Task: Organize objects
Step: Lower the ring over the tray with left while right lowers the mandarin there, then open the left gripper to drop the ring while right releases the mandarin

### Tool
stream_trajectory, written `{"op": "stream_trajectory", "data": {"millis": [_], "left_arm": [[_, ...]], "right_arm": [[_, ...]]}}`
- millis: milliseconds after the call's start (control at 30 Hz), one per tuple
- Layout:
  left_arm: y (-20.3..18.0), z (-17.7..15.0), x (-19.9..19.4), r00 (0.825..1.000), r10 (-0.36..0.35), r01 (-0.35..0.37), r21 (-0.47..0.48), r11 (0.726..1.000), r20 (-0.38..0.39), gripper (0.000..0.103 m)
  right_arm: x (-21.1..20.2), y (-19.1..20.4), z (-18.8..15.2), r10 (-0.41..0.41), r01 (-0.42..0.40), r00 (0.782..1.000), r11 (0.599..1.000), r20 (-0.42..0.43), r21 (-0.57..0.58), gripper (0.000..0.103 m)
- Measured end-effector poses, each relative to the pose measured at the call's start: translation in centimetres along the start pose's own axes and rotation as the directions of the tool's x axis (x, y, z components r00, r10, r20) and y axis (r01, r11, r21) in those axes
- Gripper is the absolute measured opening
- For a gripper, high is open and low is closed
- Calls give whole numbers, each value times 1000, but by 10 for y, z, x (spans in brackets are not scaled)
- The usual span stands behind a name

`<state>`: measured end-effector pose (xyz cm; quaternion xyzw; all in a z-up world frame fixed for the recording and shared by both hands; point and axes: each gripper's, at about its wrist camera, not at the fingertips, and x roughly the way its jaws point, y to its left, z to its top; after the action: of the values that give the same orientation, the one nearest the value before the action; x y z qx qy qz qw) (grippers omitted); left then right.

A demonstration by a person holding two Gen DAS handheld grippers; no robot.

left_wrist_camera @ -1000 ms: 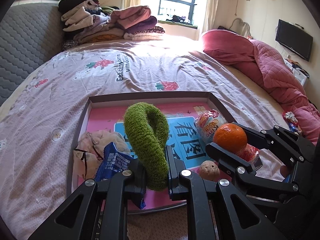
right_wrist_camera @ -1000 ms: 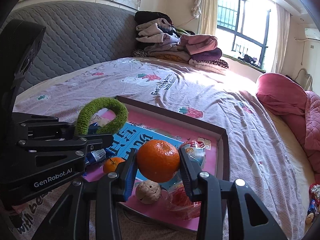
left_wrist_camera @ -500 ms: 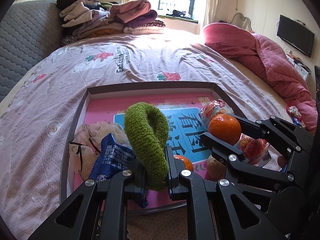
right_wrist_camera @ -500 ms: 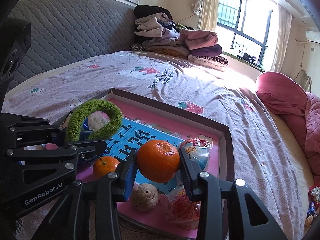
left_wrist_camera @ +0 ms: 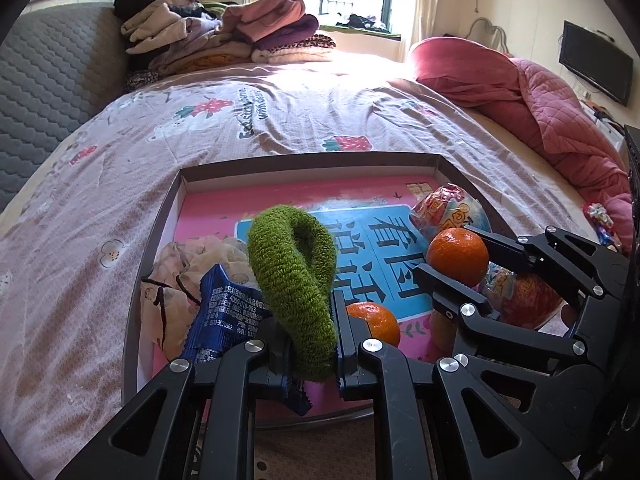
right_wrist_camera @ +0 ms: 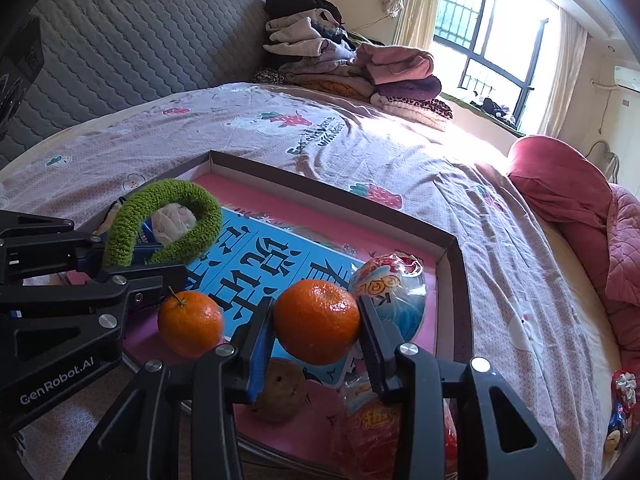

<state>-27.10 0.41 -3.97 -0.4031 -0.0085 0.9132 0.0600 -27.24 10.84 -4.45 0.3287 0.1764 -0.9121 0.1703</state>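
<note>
2 grippers are busy over a shallow box lid point(left_wrist_camera: 308, 160) sitting on the bed point(left_wrist_camera: 280, 120). The left gripper point(left_wrist_camera: 310, 344) is clamped tight on a fuzzy green loop point(left_wrist_camera: 292, 272), which sticks up between its fingers above the near left part of the lid. The right gripper point(right_wrist_camera: 316, 344) is squeezing an orange point(right_wrist_camera: 317, 324), held in the air just over the lid's near right area.

Down in the lid there's a 2nd orange point(right_wrist_camera: 191, 323) with a little stem, lying between the 2 grippers on the pink and blue printed bottom. A brownish round thing point(right_wrist_camera: 282, 390) sits right under the held orange, can't tell what it is. A colorful snack bag point(right_wrist_camera: 390, 284) is just behind the held one, and a red wrapper point(right_wrist_camera: 372, 428) lies near the front right corner. On the left side there's a blue packet point(left_wrist_camera: 224, 312) and a crumpled pale pouch point(left_wrist_camera: 188, 276), touching each other.
</note>
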Motion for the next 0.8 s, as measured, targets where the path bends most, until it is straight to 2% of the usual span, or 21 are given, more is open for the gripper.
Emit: {"op": "stream_trajectory", "data": {"millis": [433, 600, 800], "left_arm": [[1, 0, -2, 1000, 10, -10, -7, 1000, -7, 18], [2, 0, -4, 1000, 10, -10, -5, 1000, -14, 18], [3, -2, -7, 1000, -2, 2, -10, 1000, -22, 21]], "right_arm": [[2, 4, 0, -19, 19, 1000, 999, -8, -36, 40], [5, 11, 0, -51, 49, 999, 995, -14, -90, 40], [6, 10, 0, -41, 38, 999, 995, -21, -93, 40]]}}
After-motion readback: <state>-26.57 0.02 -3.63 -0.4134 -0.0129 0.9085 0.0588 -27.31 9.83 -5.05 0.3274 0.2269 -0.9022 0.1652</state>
